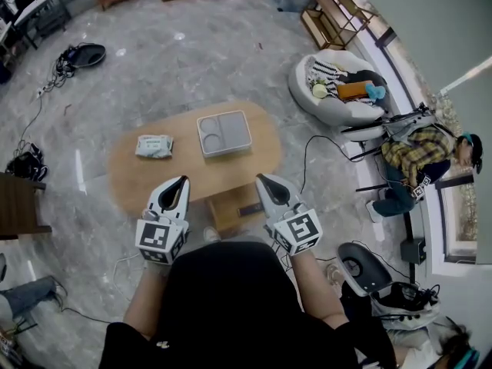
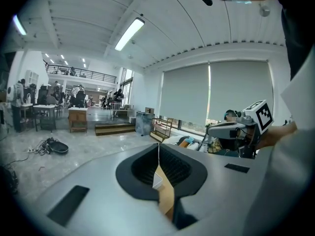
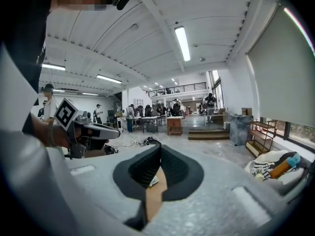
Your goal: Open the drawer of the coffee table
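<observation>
The oval wooden coffee table (image 1: 138, 179) stands on the marble floor ahead of me, bearing a grey tray (image 1: 224, 134) and a pack of wipes (image 1: 154, 145). Its wooden drawer (image 1: 231, 208) with a dark handle (image 1: 250, 209) shows below the near edge, sticking out between the two grippers. My left gripper (image 1: 183, 180) (image 2: 158, 144) hovers over the table's near left edge, shut and empty. The right gripper (image 1: 260, 177) (image 3: 160, 144) hangs over the near right edge, also shut with nothing in it. Neither touches the drawer. A sliver of the tabletop (image 2: 165, 191) shows under the left jaws.
A white beanbag (image 1: 330, 106) piled with clothes lies at the right, and a seated person (image 1: 419, 156) is beyond it. Cables and a black object (image 1: 84, 54) lie on the floor at far left. Dark furniture (image 1: 19, 206) sits at the left edge, a white seat (image 1: 361, 267) at lower right.
</observation>
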Motion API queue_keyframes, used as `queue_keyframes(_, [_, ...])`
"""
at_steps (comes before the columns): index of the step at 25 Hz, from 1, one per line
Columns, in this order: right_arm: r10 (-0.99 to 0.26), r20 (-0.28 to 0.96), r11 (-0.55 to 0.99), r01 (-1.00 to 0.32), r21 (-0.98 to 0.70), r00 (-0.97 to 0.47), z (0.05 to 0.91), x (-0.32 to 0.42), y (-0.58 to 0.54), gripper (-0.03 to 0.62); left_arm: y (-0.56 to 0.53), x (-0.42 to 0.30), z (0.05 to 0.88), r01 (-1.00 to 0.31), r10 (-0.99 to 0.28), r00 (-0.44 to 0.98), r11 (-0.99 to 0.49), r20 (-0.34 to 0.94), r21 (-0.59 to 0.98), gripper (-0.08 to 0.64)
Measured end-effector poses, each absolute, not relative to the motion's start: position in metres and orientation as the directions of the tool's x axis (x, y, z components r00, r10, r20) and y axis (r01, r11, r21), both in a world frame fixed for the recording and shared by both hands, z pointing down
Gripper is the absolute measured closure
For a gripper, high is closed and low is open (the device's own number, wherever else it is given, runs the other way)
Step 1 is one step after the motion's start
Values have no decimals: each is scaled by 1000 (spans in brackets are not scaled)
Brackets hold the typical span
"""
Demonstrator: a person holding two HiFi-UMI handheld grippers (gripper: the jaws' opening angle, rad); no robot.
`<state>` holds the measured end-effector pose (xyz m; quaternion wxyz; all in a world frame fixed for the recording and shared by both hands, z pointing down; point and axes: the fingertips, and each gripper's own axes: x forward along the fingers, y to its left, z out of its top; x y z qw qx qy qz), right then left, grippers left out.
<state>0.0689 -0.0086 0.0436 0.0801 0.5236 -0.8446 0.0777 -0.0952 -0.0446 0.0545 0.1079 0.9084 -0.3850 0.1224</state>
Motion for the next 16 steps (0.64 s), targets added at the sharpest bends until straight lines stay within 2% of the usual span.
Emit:
queue_keyframes(6, [-885, 214, 418, -908, -28, -414, 45, -8, 12, 594, -27, -176, 54, -719, -673, 681, -688, 288, 94, 545])
queue_keyframes(16, [-893, 221, 399, -917, -12, -392, 42, -2, 12, 595, -27, -182, 52, -726, -682, 674, -683, 283, 82, 543])
